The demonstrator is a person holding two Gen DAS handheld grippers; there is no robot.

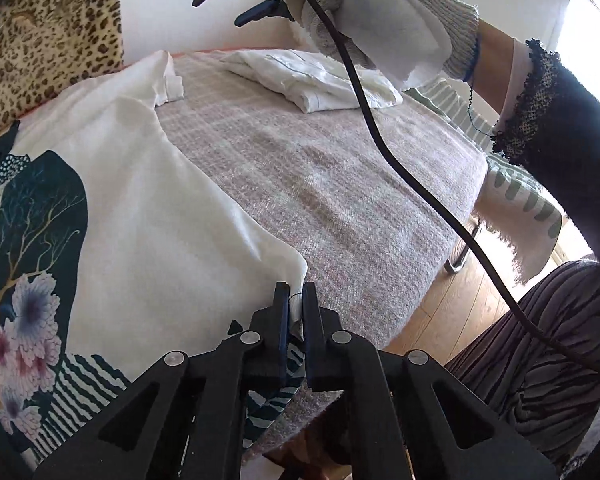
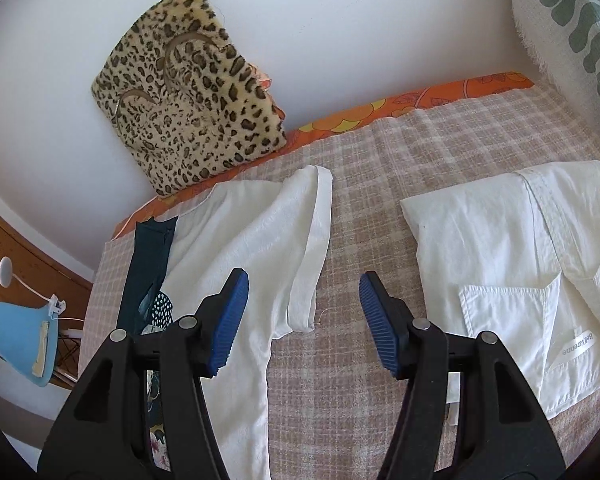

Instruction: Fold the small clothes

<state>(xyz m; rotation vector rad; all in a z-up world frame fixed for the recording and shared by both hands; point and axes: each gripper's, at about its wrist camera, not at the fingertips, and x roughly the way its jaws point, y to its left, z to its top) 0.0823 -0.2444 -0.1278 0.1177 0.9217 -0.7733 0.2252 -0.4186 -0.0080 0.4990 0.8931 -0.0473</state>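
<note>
Beige checked woven bed cover (image 2: 364, 184), leopard cushion (image 2: 188, 100) behind; white printed soft T-shirt (image 1: 148, 200) spread flat on it, left gripper (image 1: 296, 300) pinching hem corner; right gripper (image 2: 304, 300) spread wide above sleeve (image 2: 312, 248); limp, light cloth, best taken at edges

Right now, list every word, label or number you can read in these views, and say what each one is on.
"Bellarenne", as best it reads: grey print on the small white sewn-in tag of the folded white shirt, seen sideways in the right wrist view; the middle letters are blurred.
The printed T-shirt, pinched at its hem by the left tongs, shows only pictures, no lettering.
Nothing else in either view carries text.
</note>
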